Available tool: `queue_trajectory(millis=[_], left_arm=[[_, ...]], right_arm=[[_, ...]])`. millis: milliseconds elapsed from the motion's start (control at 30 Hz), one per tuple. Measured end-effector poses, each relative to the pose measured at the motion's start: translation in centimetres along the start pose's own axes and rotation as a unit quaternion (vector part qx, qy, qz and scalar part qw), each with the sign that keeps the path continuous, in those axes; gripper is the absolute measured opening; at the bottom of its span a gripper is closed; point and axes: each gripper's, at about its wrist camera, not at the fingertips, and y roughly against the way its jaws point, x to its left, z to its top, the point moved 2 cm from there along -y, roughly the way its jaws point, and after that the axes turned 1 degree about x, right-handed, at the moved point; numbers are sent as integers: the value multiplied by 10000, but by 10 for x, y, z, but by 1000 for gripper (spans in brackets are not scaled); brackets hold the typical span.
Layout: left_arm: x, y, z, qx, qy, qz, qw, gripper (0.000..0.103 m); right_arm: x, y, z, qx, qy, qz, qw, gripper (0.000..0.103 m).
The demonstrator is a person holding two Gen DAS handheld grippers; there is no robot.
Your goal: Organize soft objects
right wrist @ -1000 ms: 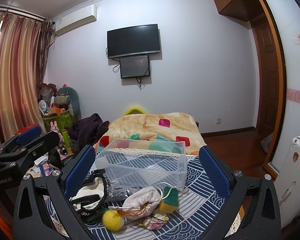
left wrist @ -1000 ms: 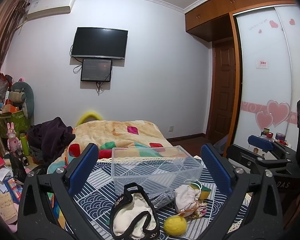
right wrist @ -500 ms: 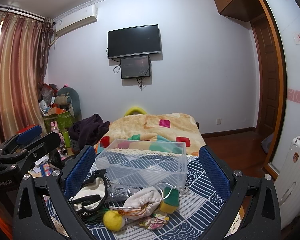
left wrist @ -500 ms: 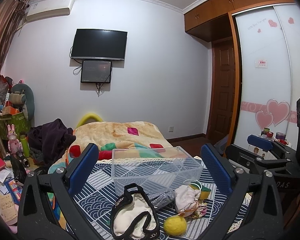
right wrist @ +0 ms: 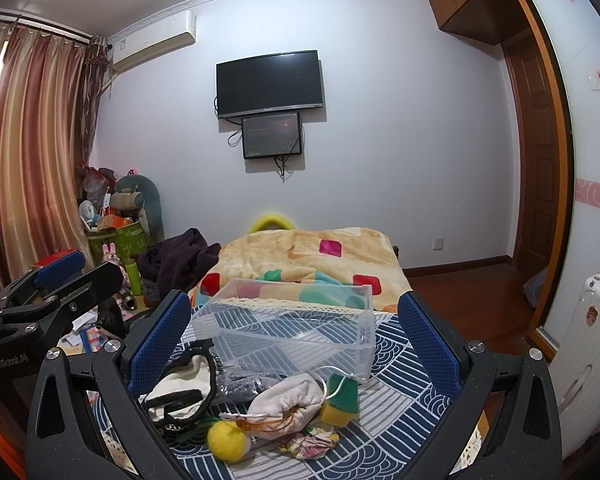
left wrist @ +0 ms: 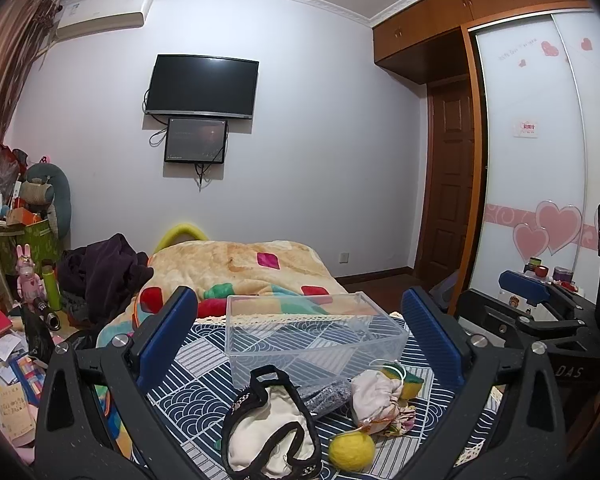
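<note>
A clear plastic bin (left wrist: 312, 330) (right wrist: 292, 332) stands empty on a blue patterned cloth (left wrist: 196, 396). In front of it lie soft things: a cream pouch with black straps (left wrist: 268, 432) (right wrist: 180, 392), a grey sparkly piece (left wrist: 324, 394), a white drawstring bag (left wrist: 374, 396) (right wrist: 288, 404), a yellow-green sponge (right wrist: 340, 400), a yellow felt ball (left wrist: 351, 450) (right wrist: 228, 440) and a floral scrap (right wrist: 310, 442). My left gripper (left wrist: 300, 332) is open above them. My right gripper (right wrist: 296, 336) is open and empty too, and shows at the right of the left wrist view (left wrist: 540, 308).
A bed with an orange patchwork blanket (left wrist: 244, 268) lies behind the bin. Dark clothes (left wrist: 104, 276) and clutter on the floor (left wrist: 8, 352) are to the left. A wardrobe (left wrist: 540, 160) and a white suitcase (right wrist: 584, 344) are to the right.
Nothing has visibly changed apart from a slight shift of both views; both grippers stay open above the soft things.
</note>
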Motion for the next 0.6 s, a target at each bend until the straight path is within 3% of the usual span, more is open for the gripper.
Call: queue_trajectory(millis=[267, 533, 600], left_arm=[[6, -14, -11, 229, -83, 29, 9997, 103], [17, -40, -40, 623, 37, -17, 9981, 103], [21, -47, -48, 730, 49, -1, 9973, 98]], right_arm=[[-4, -3, -3, 40, 6, -70, 10000, 103], [-28, -26, -23, 412, -271, -298, 9983, 103], [-33, -32, -30, 540, -290, -369, 9974, 103]])
